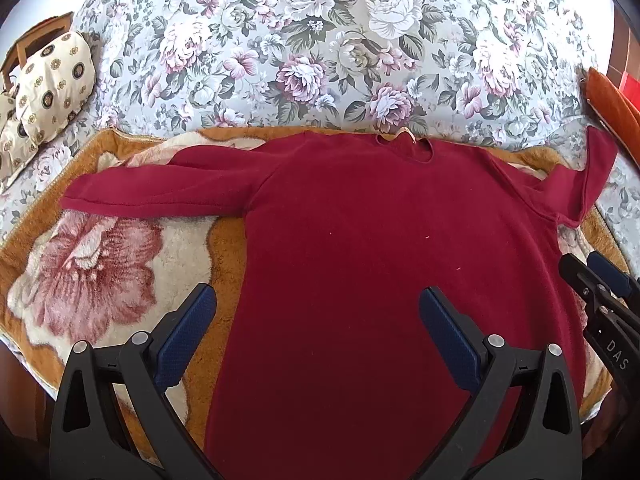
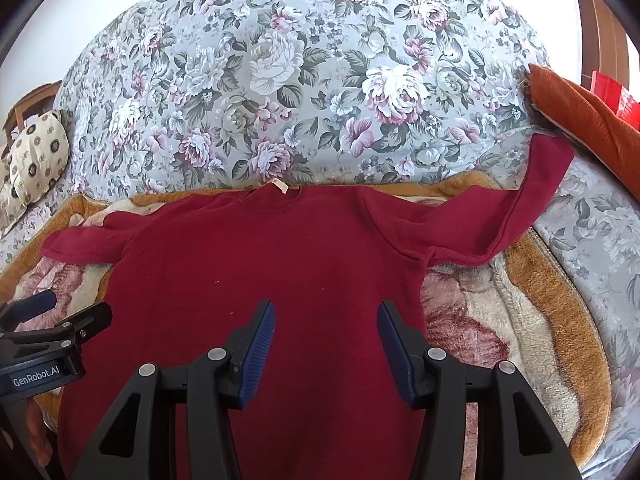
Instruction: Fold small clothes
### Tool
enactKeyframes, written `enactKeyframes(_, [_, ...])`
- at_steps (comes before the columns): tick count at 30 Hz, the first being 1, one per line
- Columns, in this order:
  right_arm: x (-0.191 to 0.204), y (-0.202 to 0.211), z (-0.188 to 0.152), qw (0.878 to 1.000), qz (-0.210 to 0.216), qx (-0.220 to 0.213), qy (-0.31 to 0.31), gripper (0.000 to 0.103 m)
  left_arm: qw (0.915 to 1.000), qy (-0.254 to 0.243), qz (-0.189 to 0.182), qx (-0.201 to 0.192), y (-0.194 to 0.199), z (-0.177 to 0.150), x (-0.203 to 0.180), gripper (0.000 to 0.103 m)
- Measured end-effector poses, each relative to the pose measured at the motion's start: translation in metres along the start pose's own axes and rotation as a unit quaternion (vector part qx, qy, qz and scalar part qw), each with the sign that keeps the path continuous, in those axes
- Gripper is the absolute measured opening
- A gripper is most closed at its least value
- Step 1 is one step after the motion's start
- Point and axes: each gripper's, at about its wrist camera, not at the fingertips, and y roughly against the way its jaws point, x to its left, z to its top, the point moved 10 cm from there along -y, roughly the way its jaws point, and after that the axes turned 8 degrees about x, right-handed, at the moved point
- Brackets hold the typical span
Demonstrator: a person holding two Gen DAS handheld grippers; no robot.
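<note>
A dark red long-sleeved sweater (image 1: 360, 240) lies flat on a plush brown and cream blanket (image 1: 100, 272), neck away from me, both sleeves spread out. It also shows in the right wrist view (image 2: 260, 272). My left gripper (image 1: 318, 304) is open and empty, above the sweater's lower left part. My right gripper (image 2: 326, 312) is open and empty, above the sweater's lower right part. Each gripper shows at the edge of the other's view: the right gripper (image 1: 596, 280) and the left gripper (image 2: 60, 316).
The blanket lies on a sofa with a floral cover (image 1: 320, 40). A patterned cream cushion (image 1: 52, 88) sits at the far left. An orange cushion (image 2: 588, 116) sits at the right, near the end of the right sleeve (image 2: 536, 184).
</note>
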Motion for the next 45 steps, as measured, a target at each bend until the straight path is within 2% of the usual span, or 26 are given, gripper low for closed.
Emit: enactKeyframes(45, [-0.004,-0.012,-0.004,1.0,-0.005,0.018,-0.005,0.051,1.0,-0.007,-0.002,-0.004,-0.003,-0.001,-0.015,0.102])
